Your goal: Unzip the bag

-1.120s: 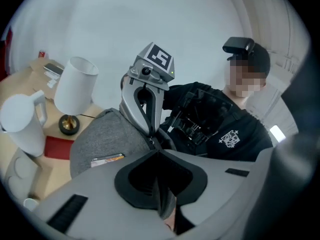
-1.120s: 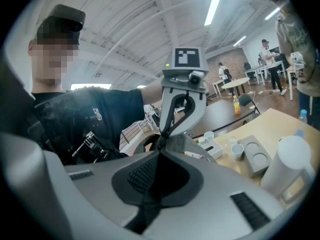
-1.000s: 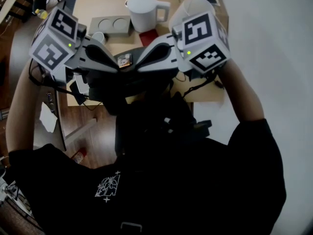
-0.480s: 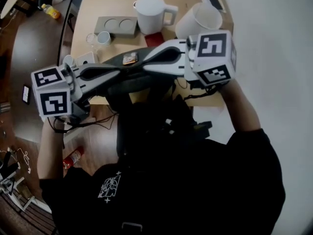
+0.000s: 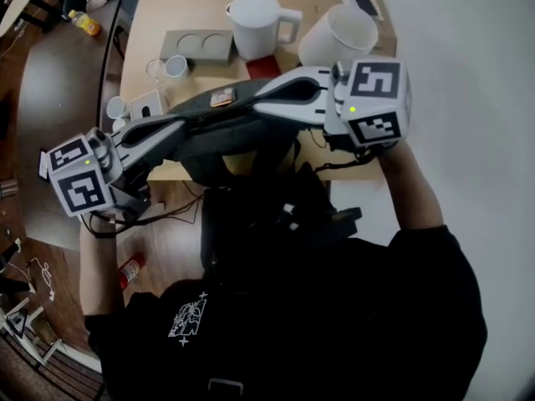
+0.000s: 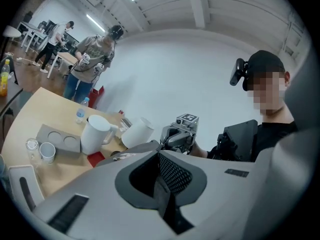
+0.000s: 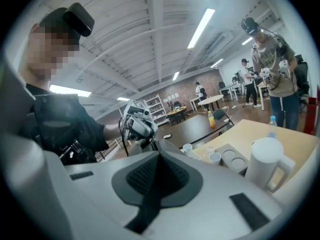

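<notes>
Unzipping looks mid-pull: L gripper [image 6: 162, 164] and R gripper [image 7: 159, 159] are both pressed together, each apparently pinching a dark strip of the bag [image 5: 226, 144], held up over the table [image 5: 192, 7] edge. Next: draw L outward. Room's open leftward; jugs [image 5: 251, 23] stand well beyond.

Shells of left tongs [image 6: 163, 204] and right tongs [image 7: 152, 196]: smooth matt grey plastic. Inner pads [image 6: 175, 176]: black, rough diamond-grid texture, rubbery look. Bag [image 5: 230, 144], frame centre: dark matt woven cloth; a strip of it sits pinched in each tongs. Tabletop [image 5: 167, 7], top of frame: pale wood look, smooth, matt. 2 jugs [image 5: 255, 23]: white, smooth, faint sheen, plastic-like. Tray [image 5: 198, 46]: matt grey. Floor [image 5: 167, 241]: brown wood planks, slight gloss. Shirt [image 5: 334, 324]: black matt cloth.
</notes>
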Demonstrator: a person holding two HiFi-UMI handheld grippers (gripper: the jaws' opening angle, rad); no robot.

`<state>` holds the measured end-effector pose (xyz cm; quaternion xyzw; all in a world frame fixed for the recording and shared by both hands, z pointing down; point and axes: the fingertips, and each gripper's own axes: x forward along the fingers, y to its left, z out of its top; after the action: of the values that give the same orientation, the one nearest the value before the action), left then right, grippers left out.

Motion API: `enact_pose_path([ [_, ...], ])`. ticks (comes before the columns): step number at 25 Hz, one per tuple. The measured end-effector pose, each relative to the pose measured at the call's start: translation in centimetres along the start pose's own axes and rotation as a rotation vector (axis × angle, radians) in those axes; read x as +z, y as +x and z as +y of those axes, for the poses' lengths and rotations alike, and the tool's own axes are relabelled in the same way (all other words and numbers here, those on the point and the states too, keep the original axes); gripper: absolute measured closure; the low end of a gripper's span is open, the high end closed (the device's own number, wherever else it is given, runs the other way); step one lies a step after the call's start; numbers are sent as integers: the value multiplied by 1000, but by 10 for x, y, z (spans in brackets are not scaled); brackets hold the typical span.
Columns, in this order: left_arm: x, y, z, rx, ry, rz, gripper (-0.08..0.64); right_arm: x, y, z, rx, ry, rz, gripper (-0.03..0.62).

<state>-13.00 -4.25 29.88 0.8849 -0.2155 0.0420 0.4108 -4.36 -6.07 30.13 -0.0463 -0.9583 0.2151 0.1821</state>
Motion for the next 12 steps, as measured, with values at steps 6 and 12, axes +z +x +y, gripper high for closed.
enact_pose_path([
  [6, -2, -32, 21, 39, -62, -104, 555, -8, -23, -14, -54, 43, -20, 578],
  [12, -18, -61, 39, 88, -77, -167, 555, -22, -42, -27, -97, 97, -44, 578],
])
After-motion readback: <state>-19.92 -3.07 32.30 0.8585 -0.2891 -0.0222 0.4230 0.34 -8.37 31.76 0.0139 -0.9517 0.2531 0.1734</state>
